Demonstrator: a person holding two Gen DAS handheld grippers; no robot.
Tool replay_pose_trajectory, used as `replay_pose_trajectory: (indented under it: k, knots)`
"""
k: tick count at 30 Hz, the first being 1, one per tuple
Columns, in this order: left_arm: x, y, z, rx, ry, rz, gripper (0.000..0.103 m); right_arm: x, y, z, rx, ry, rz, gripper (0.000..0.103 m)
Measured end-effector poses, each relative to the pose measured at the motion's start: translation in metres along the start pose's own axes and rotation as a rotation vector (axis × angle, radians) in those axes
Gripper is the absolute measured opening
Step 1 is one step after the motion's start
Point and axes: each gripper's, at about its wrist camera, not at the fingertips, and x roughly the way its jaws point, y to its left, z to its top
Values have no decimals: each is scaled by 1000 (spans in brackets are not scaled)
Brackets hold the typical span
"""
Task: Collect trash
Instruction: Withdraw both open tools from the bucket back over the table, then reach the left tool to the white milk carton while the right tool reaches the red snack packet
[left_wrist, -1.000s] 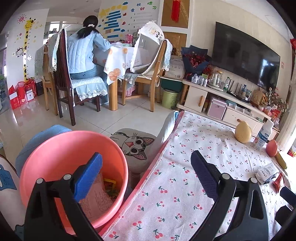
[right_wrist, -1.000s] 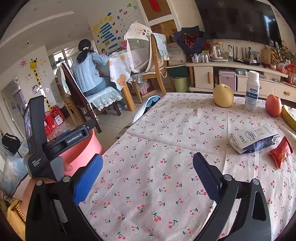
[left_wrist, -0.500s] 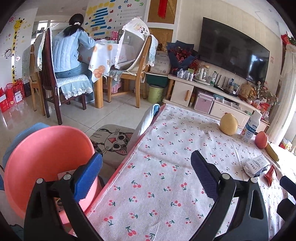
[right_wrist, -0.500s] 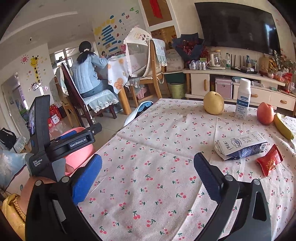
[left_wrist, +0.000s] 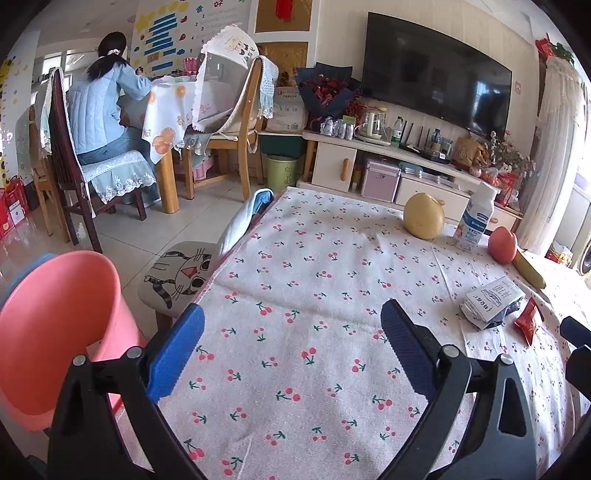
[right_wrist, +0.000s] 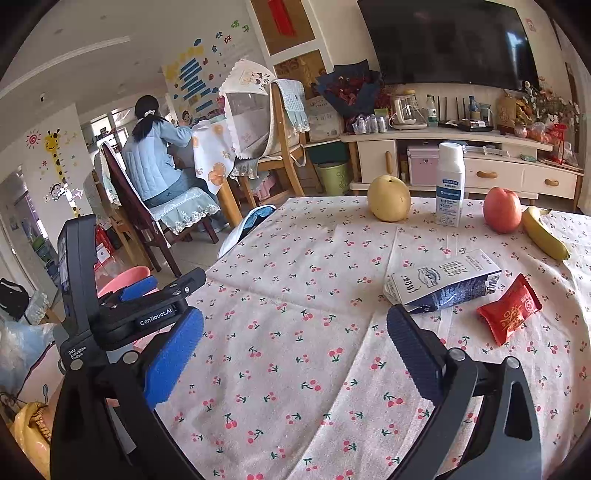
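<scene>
A crushed white-and-blue milk carton (right_wrist: 443, 282) lies on its side on the cherry-print tablecloth (right_wrist: 295, 332), with a red snack wrapper (right_wrist: 511, 308) just right of it. Both also show in the left wrist view, the carton (left_wrist: 493, 302) and the wrapper (left_wrist: 529, 320) at far right. A pink bin (left_wrist: 55, 332) stands on the floor at the table's left edge. My left gripper (left_wrist: 291, 350) is open and empty above the table's left part. My right gripper (right_wrist: 295, 354) is open and empty, short of the carton.
A yellow pear (right_wrist: 388, 198), a white bottle (right_wrist: 449, 183), a red apple (right_wrist: 501, 209) and a banana (right_wrist: 545, 232) stand along the table's far side. A cat-print stool (left_wrist: 181, 275) stands beside the table. A person sits at a dining table (left_wrist: 101, 107) beyond.
My left gripper has swung right, from over the pink bin to over the table. My right gripper has moved forward toward the carton and wrapper. Both stay open.
</scene>
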Motion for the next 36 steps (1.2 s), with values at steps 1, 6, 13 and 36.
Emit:
replay_pose_trajectory:
  k: [1,6,13,36]
  knots:
    - [1,-3,-1,5,8,-6,97,-1,-3,0,3,0,-4,98]
    - [7,-25,-7,47,34,-33,97,-5,-23,0,35,12,-24,98]
    - [8,-63,-16,153,49,-102,97,-18,-57,6,100,1,-51,98]
    - [44,-212,-19,593,125,-481,97,-36,-236,5,514,67,-224,96]
